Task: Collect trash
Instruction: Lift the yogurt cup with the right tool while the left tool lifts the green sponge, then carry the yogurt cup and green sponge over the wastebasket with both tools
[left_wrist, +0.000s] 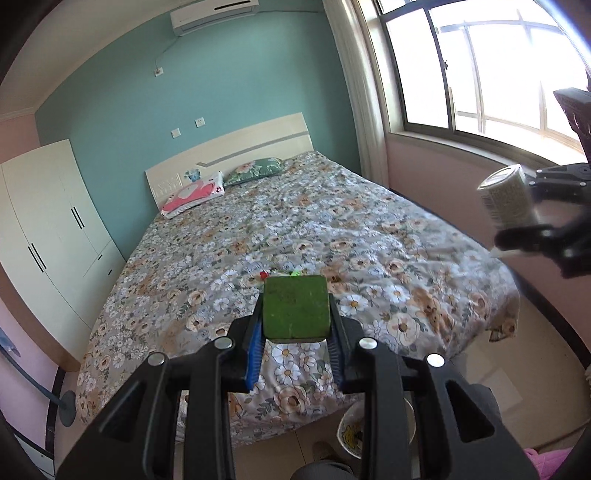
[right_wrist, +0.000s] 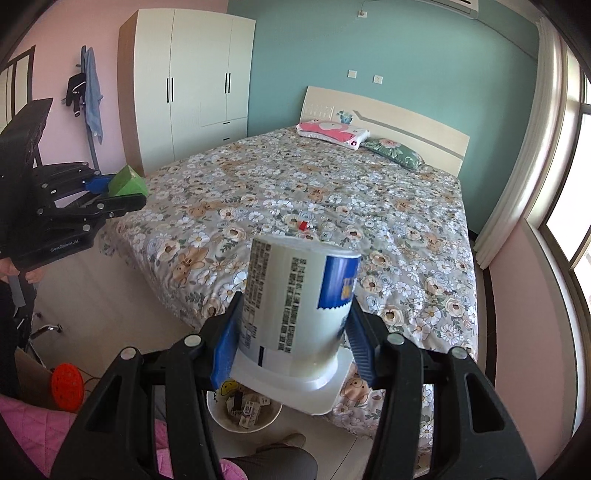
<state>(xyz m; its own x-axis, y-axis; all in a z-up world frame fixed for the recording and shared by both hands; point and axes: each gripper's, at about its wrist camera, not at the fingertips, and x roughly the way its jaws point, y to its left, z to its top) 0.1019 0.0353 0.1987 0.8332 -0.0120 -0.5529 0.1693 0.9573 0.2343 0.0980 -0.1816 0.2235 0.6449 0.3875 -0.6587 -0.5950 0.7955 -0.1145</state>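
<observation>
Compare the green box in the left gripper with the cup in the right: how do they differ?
The green box is small, squarish and plain; the cup is bigger, round, white with printed text and a blue label. The box sits between the fingertips, while the cup fills the right gripper's span, inverted, rim toward the camera. Both are clamped above the floor near the bed.

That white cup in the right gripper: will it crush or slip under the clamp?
The yogurt cup looks thin-walled plastic, so it probably flexes if squeezed. Held upside down, it seems empty and light. Its glossy tapered side could slide between the right gripper pads, though the flared rim might catch.
</observation>
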